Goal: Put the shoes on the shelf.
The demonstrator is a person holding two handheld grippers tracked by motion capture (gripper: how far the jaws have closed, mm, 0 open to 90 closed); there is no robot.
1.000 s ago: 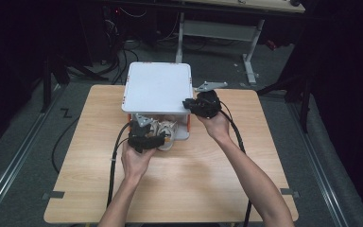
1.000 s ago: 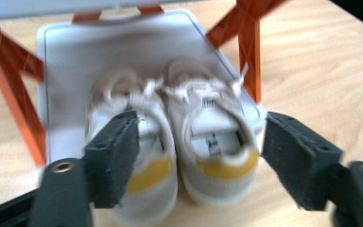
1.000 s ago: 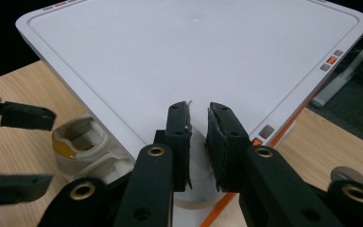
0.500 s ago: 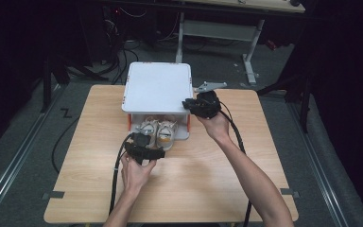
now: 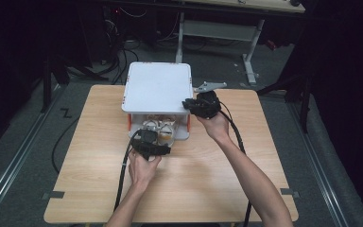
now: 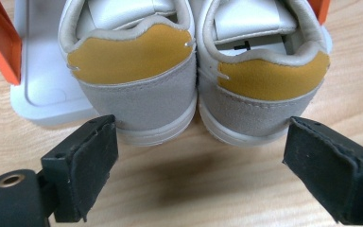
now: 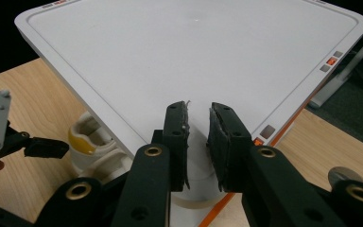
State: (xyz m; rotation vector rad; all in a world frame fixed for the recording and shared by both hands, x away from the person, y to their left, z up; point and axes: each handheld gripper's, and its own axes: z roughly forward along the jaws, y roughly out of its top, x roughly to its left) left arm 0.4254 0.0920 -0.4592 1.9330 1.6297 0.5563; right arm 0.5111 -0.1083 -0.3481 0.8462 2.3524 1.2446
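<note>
A pair of small white shoes with yellow heel patches [image 6: 132, 85] [image 5: 158, 128] stands on the bottom shelf of a white rack [image 5: 158, 87], heels toward me. My left gripper [image 6: 201, 142] [image 5: 150, 142] hovers low over the table just in front of the heels. Its jaws have just been opening and stand wide, with nothing between them. My right gripper [image 7: 198, 118] [image 5: 191, 105] is shut, and its tips sit over the front right corner of the rack's white top panel [image 7: 194, 47]. One shoe heel [image 7: 87, 139] peeks out below that panel.
The rack has orange corner posts [image 6: 0, 42] and a white base tray [image 6: 42, 80]. It stands at the far middle of a wooden table [image 5: 208, 179]. Cables trail from both grippers toward the near edge. A dark floor and desk legs lie beyond the table.
My left gripper has drawn back a little from the rack toward the near edge and sunk lower. The right gripper has stayed on the top panel's corner.
</note>
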